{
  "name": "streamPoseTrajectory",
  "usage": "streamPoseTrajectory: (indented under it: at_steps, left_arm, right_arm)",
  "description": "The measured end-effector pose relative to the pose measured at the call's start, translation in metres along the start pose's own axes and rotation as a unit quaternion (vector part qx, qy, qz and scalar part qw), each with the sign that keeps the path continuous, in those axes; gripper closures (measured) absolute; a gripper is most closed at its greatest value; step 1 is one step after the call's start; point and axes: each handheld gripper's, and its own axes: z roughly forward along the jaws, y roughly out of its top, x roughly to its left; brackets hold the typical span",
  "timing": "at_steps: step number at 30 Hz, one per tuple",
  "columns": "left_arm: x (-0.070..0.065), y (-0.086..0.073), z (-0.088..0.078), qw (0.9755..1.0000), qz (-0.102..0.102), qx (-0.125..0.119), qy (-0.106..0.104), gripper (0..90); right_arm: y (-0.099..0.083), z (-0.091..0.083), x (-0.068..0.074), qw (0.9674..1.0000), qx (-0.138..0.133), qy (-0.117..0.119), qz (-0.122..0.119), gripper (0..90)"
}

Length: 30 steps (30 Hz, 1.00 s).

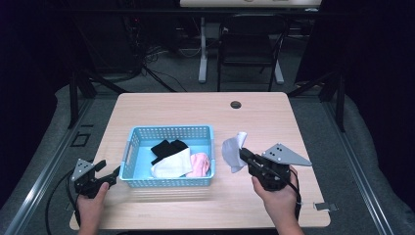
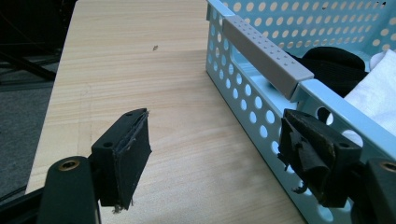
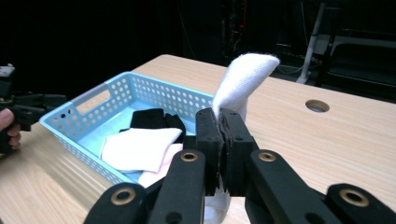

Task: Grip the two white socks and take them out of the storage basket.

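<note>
White sock (image 3: 243, 77) sits clamped in the right gripper (image 3: 223, 135); the left gripper (image 2: 215, 154) gapes beside the basket (image 2: 261, 100).

A basket (image 1: 169, 182) sits on the table (image 1: 264, 117), between the two grippers. The left gripper (image 1: 108, 173) has its fingers (image 2: 122, 158) spread at the basket's left wall, one finger touching or nearly touching it. Inside the basket lie three folded cloths (image 1: 171, 165), side by side. The right gripper (image 1: 244, 155), to the basket's right, pinches a cloth (image 3: 243, 79) that rises above its fingers (image 3: 208, 140).
</note>
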Motion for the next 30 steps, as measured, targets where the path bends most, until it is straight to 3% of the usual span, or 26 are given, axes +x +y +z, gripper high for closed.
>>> streamPoseTrajectory:
  at_steps: [4,18,21,24,30]
  left_arm:
    - [0.000,0.000,0.000,1.0000,-0.002,-0.003,-0.001,24.8]
    - [0.000,0.000,0.000,1.0000,-0.001,-0.001,0.000,24.7]
    - [0.000,0.000,0.000,1.0000,0.000,-0.001,0.000,24.7]
    - [0.000,0.000,0.000,1.0000,-0.001,-0.001,0.000,24.7]
    - [0.000,0.000,0.000,1.0000,0.000,-0.001,-0.001,24.7]
  right_arm:
    - [-0.007,0.004,-0.003,0.9999,0.008,-0.002,0.007,87.0]
    - [-0.059,0.029,-0.023,0.9976,0.061,-0.021,0.026,87.0]
    - [-0.074,0.032,-0.035,0.9955,0.076,-0.038,0.042,87.0]
    - [-0.080,0.032,-0.041,0.9949,0.074,-0.045,0.052,86.9]
    - [-0.098,0.031,-0.065,0.9888,0.093,-0.081,0.084,86.7]
